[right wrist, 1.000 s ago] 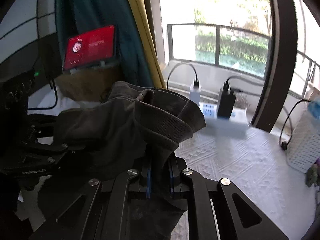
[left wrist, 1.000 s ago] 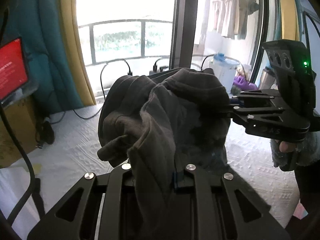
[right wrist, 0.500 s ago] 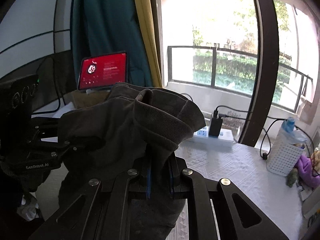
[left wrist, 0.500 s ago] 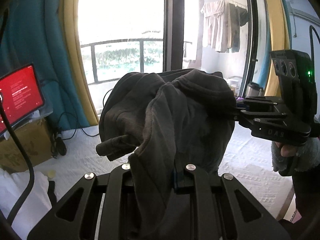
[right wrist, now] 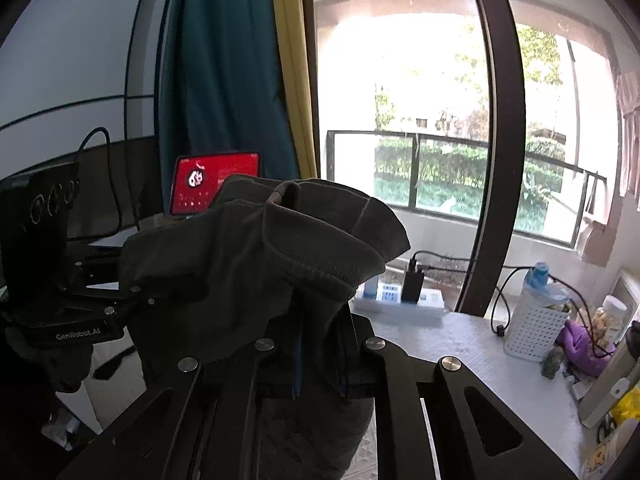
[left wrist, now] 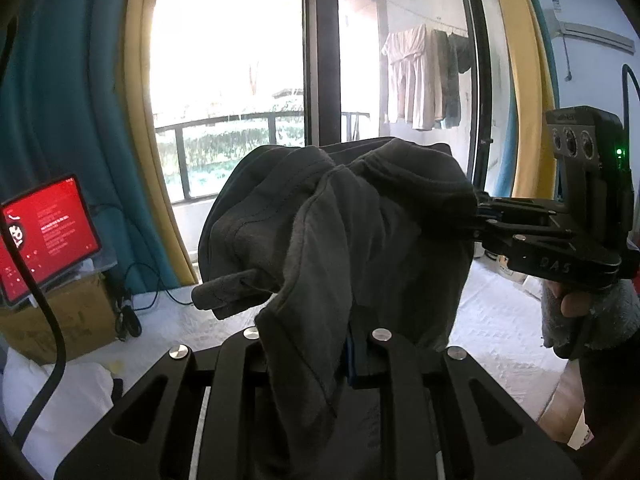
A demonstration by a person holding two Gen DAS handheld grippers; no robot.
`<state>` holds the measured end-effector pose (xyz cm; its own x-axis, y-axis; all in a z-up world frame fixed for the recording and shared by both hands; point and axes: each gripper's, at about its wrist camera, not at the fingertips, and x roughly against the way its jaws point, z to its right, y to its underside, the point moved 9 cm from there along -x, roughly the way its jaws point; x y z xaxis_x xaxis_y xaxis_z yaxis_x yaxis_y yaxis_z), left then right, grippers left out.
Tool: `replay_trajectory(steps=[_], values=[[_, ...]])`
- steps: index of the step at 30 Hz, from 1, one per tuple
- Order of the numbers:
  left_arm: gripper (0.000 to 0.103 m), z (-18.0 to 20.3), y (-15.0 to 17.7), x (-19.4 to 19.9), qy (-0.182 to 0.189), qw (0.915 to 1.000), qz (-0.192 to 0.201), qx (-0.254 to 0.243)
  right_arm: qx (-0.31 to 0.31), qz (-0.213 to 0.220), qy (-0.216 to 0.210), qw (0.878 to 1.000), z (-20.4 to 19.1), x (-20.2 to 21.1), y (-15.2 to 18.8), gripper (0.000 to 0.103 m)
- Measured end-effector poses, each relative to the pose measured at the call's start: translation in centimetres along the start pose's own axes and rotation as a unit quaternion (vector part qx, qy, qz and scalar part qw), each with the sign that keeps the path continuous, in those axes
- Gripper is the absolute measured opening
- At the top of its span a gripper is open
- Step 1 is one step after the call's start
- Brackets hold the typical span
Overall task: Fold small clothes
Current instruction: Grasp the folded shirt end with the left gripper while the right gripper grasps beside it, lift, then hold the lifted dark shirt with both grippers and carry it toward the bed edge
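A small dark grey garment (left wrist: 360, 232) hangs bunched between both grippers, lifted clear above the white table. My left gripper (left wrist: 348, 344) is shut on one part of it. My right gripper (right wrist: 320, 344) is shut on another part with a ribbed hem (right wrist: 320, 256). In the left wrist view the right gripper (left wrist: 476, 220) comes in from the right, its fingertips buried in the cloth. In the right wrist view the left gripper (right wrist: 132, 300) sits at the left, also in the cloth.
A white textured tablecloth (right wrist: 472, 344) covers the table. On it are a power strip with chargers (right wrist: 404, 292), a white perforated basket (right wrist: 532, 328), a purple item (right wrist: 580, 344), a red-screen tablet (left wrist: 44, 232) on a cardboard box (left wrist: 60, 316), cables and white cloth (left wrist: 56, 404).
Both grippers have risen together with the garment; the table has dropped lower in both views and more window shows. The grip on the cloth is unchanged.
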<state>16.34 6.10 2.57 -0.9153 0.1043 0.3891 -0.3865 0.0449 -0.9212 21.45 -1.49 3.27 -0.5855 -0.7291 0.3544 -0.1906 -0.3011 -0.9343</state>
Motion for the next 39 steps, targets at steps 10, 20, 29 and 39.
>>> replay_trajectory(steps=[10,20,29,39], values=[[0.018,0.3,-1.0,3.0,0.007,0.9994,0.033,0.01,0.021,0.039,0.013,0.999,-2.4,4.2,-2.1,0.013],[0.018,0.1,-1.9,6.6,0.001,0.9974,0.073,0.001,0.04,0.074,0.014,0.996,-5.0,7.6,-3.9,0.013],[0.018,-2.2,-1.7,10.4,-0.029,0.9947,0.099,0.002,0.068,0.094,-0.009,0.993,-9.3,8.7,-4.9,0.013],[0.018,-6.5,0.8,13.5,-0.074,0.9922,0.098,0.02,0.086,0.084,-0.06,0.991,-15.7,6.4,-4.2,0.012]])
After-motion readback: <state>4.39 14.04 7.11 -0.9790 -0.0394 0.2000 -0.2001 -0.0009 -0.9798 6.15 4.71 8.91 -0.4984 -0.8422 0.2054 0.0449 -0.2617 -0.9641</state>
